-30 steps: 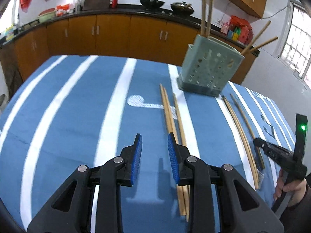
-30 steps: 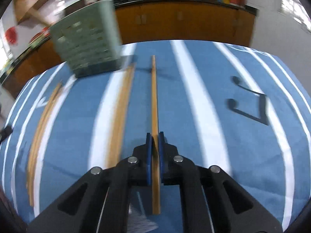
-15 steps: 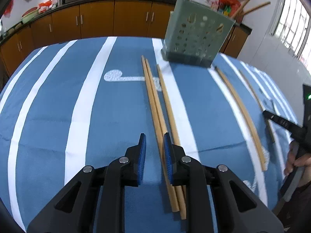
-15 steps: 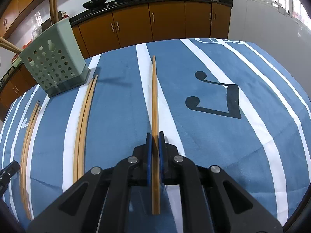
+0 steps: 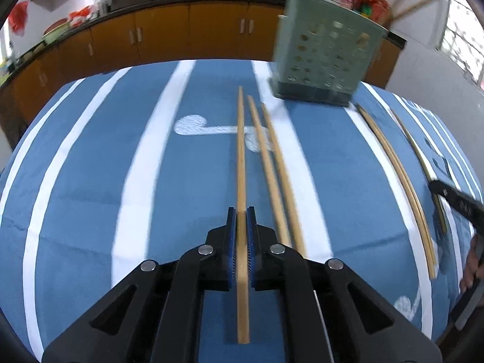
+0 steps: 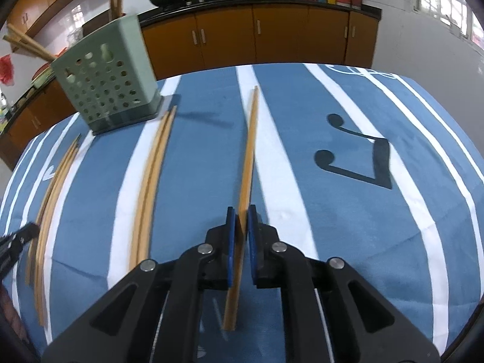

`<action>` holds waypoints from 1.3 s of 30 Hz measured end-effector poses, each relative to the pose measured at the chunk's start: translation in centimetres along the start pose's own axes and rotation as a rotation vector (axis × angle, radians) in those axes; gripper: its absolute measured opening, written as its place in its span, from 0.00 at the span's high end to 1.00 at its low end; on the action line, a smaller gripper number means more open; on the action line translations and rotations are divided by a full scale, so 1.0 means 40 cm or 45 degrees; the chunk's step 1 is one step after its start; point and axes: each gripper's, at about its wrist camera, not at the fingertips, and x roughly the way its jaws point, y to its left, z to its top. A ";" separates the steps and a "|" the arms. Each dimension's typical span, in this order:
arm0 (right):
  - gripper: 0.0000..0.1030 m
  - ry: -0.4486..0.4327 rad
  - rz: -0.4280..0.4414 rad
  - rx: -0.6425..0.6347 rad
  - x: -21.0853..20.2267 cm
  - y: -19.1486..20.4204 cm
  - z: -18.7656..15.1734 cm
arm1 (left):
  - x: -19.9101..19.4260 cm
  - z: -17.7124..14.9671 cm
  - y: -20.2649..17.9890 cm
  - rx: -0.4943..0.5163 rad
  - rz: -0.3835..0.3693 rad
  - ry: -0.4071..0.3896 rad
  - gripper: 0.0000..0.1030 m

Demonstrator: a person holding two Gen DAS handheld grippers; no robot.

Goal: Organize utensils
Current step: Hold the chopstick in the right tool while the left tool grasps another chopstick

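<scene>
My left gripper (image 5: 241, 214) is shut on one wooden chopstick (image 5: 241, 157) that runs straight ahead between the blue pads. Two loose chopsticks (image 5: 273, 163) lie just right of it on the blue striped cloth (image 5: 90, 166). My right gripper (image 6: 241, 213) is shut on another chopstick (image 6: 249, 148), which points away over the cloth and looks lifted at its far end. The green perforated utensil holder (image 5: 323, 57) stands at the far right in the left wrist view, and the same utensil holder (image 6: 106, 87) sits at the far left in the right wrist view, with several chopsticks standing in it.
A pair of chopsticks (image 6: 151, 181) lies between the two grippers, also seen as the curved pair of chopsticks (image 5: 399, 178). More chopsticks (image 6: 51, 193) lie at the left. Wooden kitchen cabinets (image 6: 272, 39) line the back wall. A person's hand (image 5: 472, 269) shows at the right edge.
My left gripper came down and right over the leftmost chopstick and its jaws went from open to shut on it. My right gripper kept its grip; its chopstick now tilts slightly.
</scene>
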 end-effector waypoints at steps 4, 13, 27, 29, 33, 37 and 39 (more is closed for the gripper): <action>0.92 -0.005 0.007 -0.073 0.005 0.024 0.002 | 0.016 0.032 0.056 -0.084 0.034 -0.009 0.93; 0.92 -0.022 -0.032 -0.052 0.022 0.013 0.021 | 0.029 0.040 0.086 -0.112 0.016 -0.051 0.93; 0.92 -0.020 -0.048 -0.064 0.023 0.021 0.024 | 0.031 0.041 0.095 -0.136 -0.011 -0.052 0.92; 0.92 -0.020 -0.048 -0.064 0.022 0.019 0.023 | 0.031 0.041 0.094 -0.137 -0.012 -0.052 0.92; 0.91 -0.020 -0.047 -0.064 0.022 0.020 0.023 | 0.031 0.042 0.095 -0.138 -0.012 -0.052 0.92; 0.91 -0.020 -0.047 -0.064 0.022 0.020 0.023 | 0.031 0.042 0.097 -0.141 -0.017 -0.052 0.92; 0.91 -0.020 -0.047 -0.063 0.022 0.020 0.023 | 0.030 0.041 0.095 -0.143 -0.018 -0.052 0.92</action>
